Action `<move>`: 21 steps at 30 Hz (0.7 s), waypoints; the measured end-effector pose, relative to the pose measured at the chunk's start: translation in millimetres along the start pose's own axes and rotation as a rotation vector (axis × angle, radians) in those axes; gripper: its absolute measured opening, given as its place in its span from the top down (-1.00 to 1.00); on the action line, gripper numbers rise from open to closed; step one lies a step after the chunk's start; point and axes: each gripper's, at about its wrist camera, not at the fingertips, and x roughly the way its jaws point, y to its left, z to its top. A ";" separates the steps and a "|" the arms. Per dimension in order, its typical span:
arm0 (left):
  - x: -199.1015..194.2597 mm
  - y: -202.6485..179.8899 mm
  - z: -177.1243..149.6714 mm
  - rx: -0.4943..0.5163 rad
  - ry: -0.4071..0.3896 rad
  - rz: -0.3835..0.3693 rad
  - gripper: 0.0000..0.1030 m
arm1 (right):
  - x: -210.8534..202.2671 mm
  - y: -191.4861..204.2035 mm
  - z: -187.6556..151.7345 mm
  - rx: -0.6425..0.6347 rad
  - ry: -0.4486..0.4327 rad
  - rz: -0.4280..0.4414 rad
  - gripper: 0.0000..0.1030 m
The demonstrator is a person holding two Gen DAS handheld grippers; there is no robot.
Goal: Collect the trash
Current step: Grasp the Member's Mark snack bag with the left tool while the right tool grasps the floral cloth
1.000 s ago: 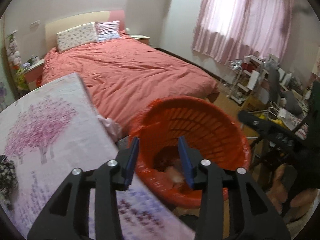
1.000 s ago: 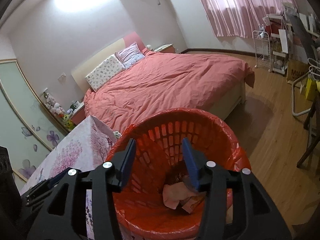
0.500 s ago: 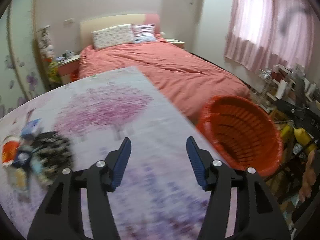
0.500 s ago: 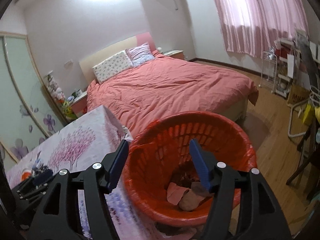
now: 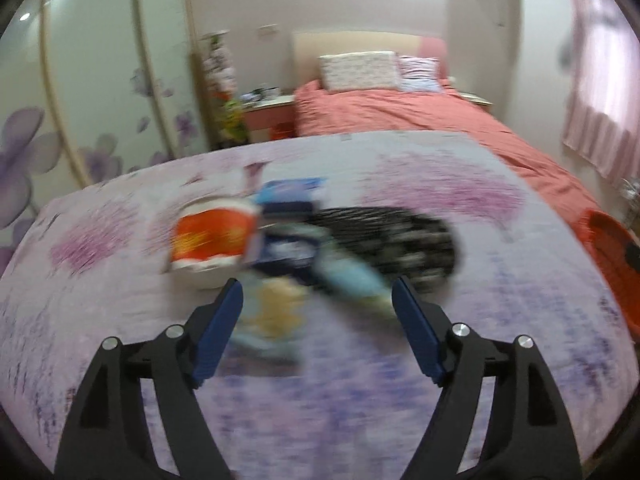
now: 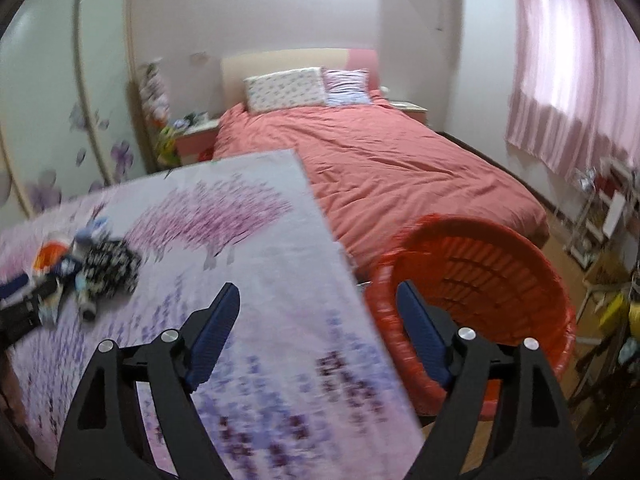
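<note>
The left gripper (image 5: pixel 316 332) is spread wide with nothing between its blue pads (image 5: pixel 218 328), positioned above a pile of trash (image 5: pixel 312 248) on the table. Motion blur obscures most of the pile. Identifiable items: a red-and-white paper bowl (image 5: pixel 212 240), a blue packet (image 5: pixel 290 192), a black-and-white patterned wad (image 5: pixel 396 240) and a pale yellow scrap (image 5: pixel 278 306) just beyond the pads.

The right gripper (image 6: pixel 318 334) is likewise wide open and empty, straddling the table's right edge. The orange trash basket (image 6: pixel 480 276) stands on the floor just beside that edge; its contents are hidden behind the near rim.

The table carries a purple tree-print tablecloth (image 6: pixel 240 248). Beyond it stand a bed (image 6: pixel 380 160) with a coral cover, pink curtains (image 6: pixel 576 64) and a floral wardrobe door (image 5: pixel 80 80).
</note>
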 end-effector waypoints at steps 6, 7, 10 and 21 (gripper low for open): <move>21.2 34.3 -7.4 -0.048 0.054 0.013 -0.49 | 3.8 35.3 -7.5 -0.062 0.033 0.035 -0.66; 24.4 32.2 -7.4 -0.048 0.061 0.013 -0.49 | 4.3 37.7 -8.0 -0.069 0.040 0.040 -0.66; 38.0 31.4 -7.4 -0.052 0.092 0.011 -0.48 | 4.9 45.9 -10.1 -0.081 0.057 0.048 -0.66; 65.4 33.8 -3.8 -0.098 0.185 -0.016 -0.03 | 18.2 58.6 -17.1 -0.061 0.113 0.076 -0.66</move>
